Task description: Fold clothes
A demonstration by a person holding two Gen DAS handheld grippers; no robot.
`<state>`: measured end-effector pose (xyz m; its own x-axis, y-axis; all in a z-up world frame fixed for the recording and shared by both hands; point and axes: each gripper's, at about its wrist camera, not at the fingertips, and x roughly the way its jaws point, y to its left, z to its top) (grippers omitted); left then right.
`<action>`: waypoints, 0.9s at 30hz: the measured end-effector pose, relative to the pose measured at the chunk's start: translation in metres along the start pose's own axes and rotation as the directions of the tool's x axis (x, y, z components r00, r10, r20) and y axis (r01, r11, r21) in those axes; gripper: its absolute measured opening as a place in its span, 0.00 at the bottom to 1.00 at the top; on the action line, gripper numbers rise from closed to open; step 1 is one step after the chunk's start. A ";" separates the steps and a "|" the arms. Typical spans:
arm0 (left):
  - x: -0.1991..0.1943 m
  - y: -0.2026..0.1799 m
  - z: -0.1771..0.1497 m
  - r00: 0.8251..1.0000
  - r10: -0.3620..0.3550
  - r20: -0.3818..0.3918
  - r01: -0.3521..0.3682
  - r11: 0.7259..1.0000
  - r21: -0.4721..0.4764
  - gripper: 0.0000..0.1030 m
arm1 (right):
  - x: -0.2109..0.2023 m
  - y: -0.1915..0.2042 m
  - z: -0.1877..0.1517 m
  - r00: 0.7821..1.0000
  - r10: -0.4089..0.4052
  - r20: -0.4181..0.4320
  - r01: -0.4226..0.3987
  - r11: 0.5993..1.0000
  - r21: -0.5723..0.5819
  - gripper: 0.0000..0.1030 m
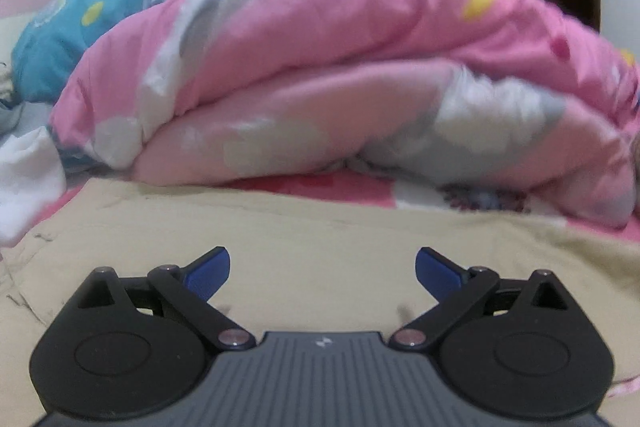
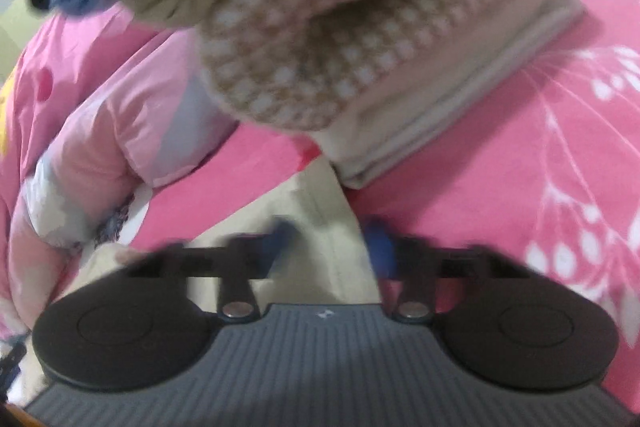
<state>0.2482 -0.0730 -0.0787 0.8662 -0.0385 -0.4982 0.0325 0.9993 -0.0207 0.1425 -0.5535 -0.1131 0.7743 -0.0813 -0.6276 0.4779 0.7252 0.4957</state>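
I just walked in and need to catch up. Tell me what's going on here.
A person is folding clothes on a bed with a gripper in each hand. The left gripper is open and empty above a beige garment spread in front of a pink quilt. The right gripper has its blue pads either side of a strip of beige cloth; blur hides whether they pinch it. A stack of folded clothes sits just beyond.

1 beige garment (image 1: 320, 227), 1 pink quilt (image 1: 320, 47), 1 checkered folded cloth (image 2: 340, 39), 2 claws (1 per hand).
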 end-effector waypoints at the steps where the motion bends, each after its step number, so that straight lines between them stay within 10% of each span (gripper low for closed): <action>1: 0.004 -0.003 -0.006 1.000 0.010 -0.006 -0.010 1.000 -0.002 0.97 | -0.002 0.008 -0.003 1.000 0.007 0.012 -0.007 0.999 -0.036 0.06; 5: 0.012 0.000 -0.021 0.999 0.033 -0.034 -0.034 0.998 -0.045 0.97 | -0.033 0.077 -0.034 0.981 0.109 0.158 -0.029 0.899 -0.438 0.03; 7: 0.011 0.002 -0.021 0.999 0.027 -0.027 -0.029 0.997 -0.067 0.97 | -0.045 0.114 -0.067 0.963 0.209 0.172 -0.034 0.724 -0.689 0.03; 11: 0.009 0.007 -0.025 1.000 0.016 -0.015 -0.017 0.995 -0.094 0.97 | -0.051 0.159 -0.157 0.951 0.290 0.110 0.053 0.198 -0.979 0.03; 13: 0.009 0.009 -0.026 1.000 0.008 -0.012 -0.009 0.994 -0.106 0.97 | -0.047 0.162 -0.185 0.959 0.267 0.096 0.086 0.048 -0.995 0.02; 15: 0.008 0.012 -0.027 1.000 -0.001 -0.007 0.000 0.993 -0.121 0.97 | -0.047 0.159 -0.189 0.965 0.244 0.092 0.089 0.023 -0.996 0.00; 18: 0.008 0.017 -0.028 1.000 -0.013 -0.003 0.013 0.989 -0.150 0.97 | -0.052 0.160 -0.155 0.950 0.200 0.238 0.216 0.125 -0.968 0.00; 22: 0.009 0.019 -0.028 1.000 -0.021 -0.006 0.020 0.986 -0.164 0.97 | -0.072 0.123 -0.052 0.900 0.033 0.435 0.354 0.530 -0.771 0.00; 25: 0.009 0.019 -0.029 1.000 -0.022 -0.007 0.021 0.986 -0.164 0.97 | -0.086 0.080 -0.012 0.927 0.005 0.374 0.233 0.776 -0.586 0.05; 27: 0.009 0.019 -0.029 1.000 -0.021 -0.008 0.020 0.986 -0.163 0.97 | -0.088 0.069 -0.009 0.953 0.068 0.294 0.101 0.846 -0.523 0.13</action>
<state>0.2424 -0.0542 -0.1084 0.8614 -0.0597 -0.5044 -0.0323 0.9846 -0.1717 0.1037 -0.4902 -0.0292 0.8927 -0.2292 -0.3879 0.2656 0.9632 0.0420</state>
